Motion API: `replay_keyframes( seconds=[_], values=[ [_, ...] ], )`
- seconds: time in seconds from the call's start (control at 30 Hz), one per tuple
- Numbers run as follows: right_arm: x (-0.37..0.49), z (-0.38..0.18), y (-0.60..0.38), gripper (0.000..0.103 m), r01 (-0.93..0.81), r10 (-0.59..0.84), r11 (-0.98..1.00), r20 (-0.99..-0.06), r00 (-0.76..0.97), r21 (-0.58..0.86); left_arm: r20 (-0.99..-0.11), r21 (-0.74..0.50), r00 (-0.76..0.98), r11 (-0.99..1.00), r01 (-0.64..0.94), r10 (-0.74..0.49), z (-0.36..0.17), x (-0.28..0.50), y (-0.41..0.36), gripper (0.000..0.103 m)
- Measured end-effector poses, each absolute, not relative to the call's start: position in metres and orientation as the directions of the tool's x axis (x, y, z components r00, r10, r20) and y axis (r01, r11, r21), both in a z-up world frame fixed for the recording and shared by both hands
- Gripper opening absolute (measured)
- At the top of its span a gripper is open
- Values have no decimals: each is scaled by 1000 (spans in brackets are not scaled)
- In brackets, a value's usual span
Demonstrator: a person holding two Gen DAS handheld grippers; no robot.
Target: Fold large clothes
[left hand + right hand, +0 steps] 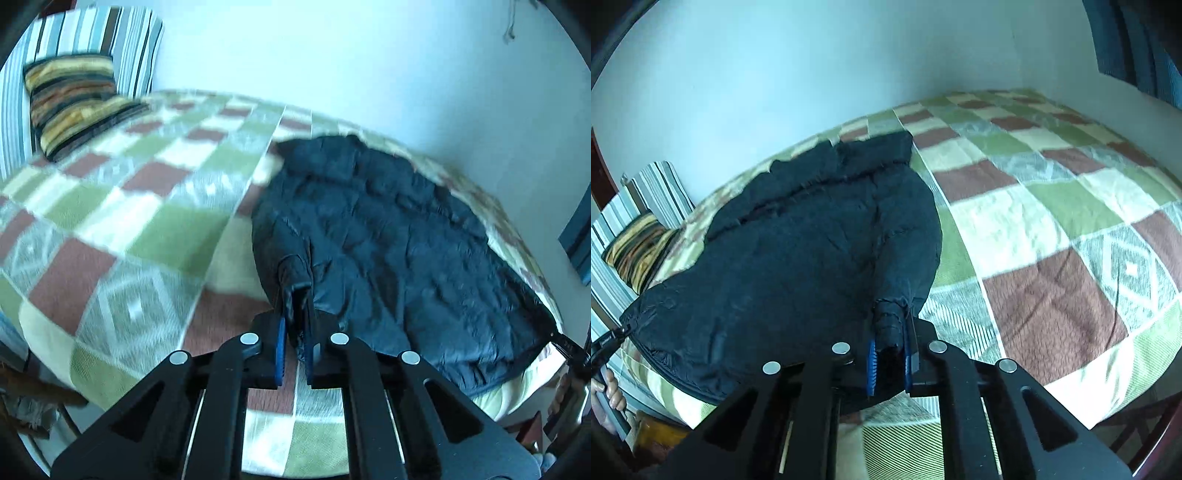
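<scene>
Both tongs, left (295,332) and right (891,350), angled downward, clamp jacket (388,229) cuffs.

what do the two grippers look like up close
Both match: the left gripper and right gripper have black angular linkage arms with cut-out slots, round silver pins at the joints, and blue ribbed pads lining the fingers. No cables or sleeves show.

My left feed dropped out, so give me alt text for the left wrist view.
The left gripper is shut on a sleeve cuff of a dark puffer jacket spread on a checked bedspread. A striped cushion sits far left.
</scene>
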State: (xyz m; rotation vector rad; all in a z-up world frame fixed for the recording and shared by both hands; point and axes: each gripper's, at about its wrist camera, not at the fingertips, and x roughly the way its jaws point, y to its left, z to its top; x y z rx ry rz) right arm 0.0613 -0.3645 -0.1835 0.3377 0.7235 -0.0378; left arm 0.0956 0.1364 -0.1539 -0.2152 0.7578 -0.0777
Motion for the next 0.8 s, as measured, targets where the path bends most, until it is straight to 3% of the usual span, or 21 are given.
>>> replay_keyframes(
  seconds=[0.4,0.57,0.8],
  values=[
    [122,-126,-363,10,80,107,951,-557,824,300,-583,-145,806,989,19,-101,-98,175,108,7],
    [176,-125,-376,10,98,120,935,-565,816,340,-584,-126,808,992,2,-76,-97,225,104,7],
    [254,-148,-386,10,150,105,928,-625,774,342,-650,-95,760,993,-64,-13,-127,299,106,7]
  ],
)
